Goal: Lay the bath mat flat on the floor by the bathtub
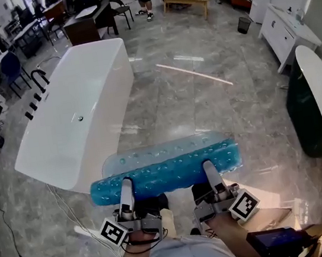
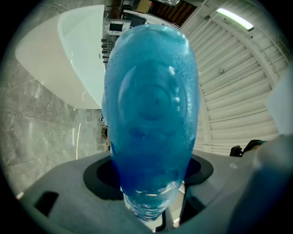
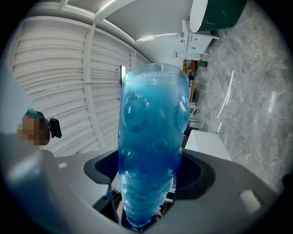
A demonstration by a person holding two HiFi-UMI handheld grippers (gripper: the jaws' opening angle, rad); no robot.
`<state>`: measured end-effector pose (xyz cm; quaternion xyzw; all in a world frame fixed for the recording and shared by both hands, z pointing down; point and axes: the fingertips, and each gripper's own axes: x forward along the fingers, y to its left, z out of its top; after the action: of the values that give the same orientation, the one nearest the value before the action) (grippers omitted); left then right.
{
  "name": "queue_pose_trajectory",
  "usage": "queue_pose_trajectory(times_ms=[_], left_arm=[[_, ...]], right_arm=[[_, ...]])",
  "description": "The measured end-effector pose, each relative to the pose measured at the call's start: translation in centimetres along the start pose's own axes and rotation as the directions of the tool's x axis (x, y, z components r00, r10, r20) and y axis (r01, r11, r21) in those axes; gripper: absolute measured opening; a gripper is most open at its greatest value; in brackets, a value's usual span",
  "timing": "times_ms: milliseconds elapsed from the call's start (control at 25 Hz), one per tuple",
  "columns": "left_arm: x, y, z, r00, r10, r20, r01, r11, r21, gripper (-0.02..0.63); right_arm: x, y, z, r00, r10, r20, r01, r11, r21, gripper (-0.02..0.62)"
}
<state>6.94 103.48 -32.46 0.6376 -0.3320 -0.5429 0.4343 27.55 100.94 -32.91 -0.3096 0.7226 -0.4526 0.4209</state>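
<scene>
Bridging left gripper (image 1: 125,185), right gripper (image 1: 209,168): mat (image 1: 167,175)

- Head view: from above the person, facing steeply down at the floor (image 1: 204,94), bathtub (image 1: 80,107) far left.
- Left gripper view: rides the left hand-held gripper (image 1: 124,187), along its jaws, bath mat (image 2: 151,114) very near.
- Right gripper view: likewise on the right hand-held gripper (image 1: 209,168).
- All three share the bath mat.

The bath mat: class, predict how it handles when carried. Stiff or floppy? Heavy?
Probably floppy: the bath mat is folded over between the left gripper and right gripper. Likely light, since two pinches carry it. Glossy surface: possibly slippery.
</scene>
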Motion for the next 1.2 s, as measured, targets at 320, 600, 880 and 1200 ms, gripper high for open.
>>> queue_pose_trajectory(times_ms=[320, 600, 880, 1200], left_arm=[[14.8, 3.3, 13.6, 1.0, -0.017, -0.026, 0.016, 0.999, -0.027, 0.345], [20.5, 5.2, 18.6, 0.999, -0.034, -0.022, 0.033, 0.997, -0.066, 0.345], [28.8, 10.8, 20.0, 0.999, -0.005, -0.041, 0.003, 0.998, -0.069, 0.345], [48.8, 21.1, 16.5, 0.996, 0.057, -0.066, -0.06, 0.997, -0.048, 0.345]], right_arm=[[19.7, -2.4, -1.8, 1.0, -0.009, 0.022, 0.009, 1.0, -0.021, 0.35], [27.3, -3.3, -2.2, 1.0, -0.02, 0.021, 0.021, 0.998, -0.055, 0.351], [34.3, -9.1, 1.6, 0.998, -0.05, 0.037, 0.052, 0.998, -0.045, 0.35], [48.0, -20.2, 16.4, 0.996, -0.07, 0.049, 0.07, 0.998, 0.006, 0.348]])
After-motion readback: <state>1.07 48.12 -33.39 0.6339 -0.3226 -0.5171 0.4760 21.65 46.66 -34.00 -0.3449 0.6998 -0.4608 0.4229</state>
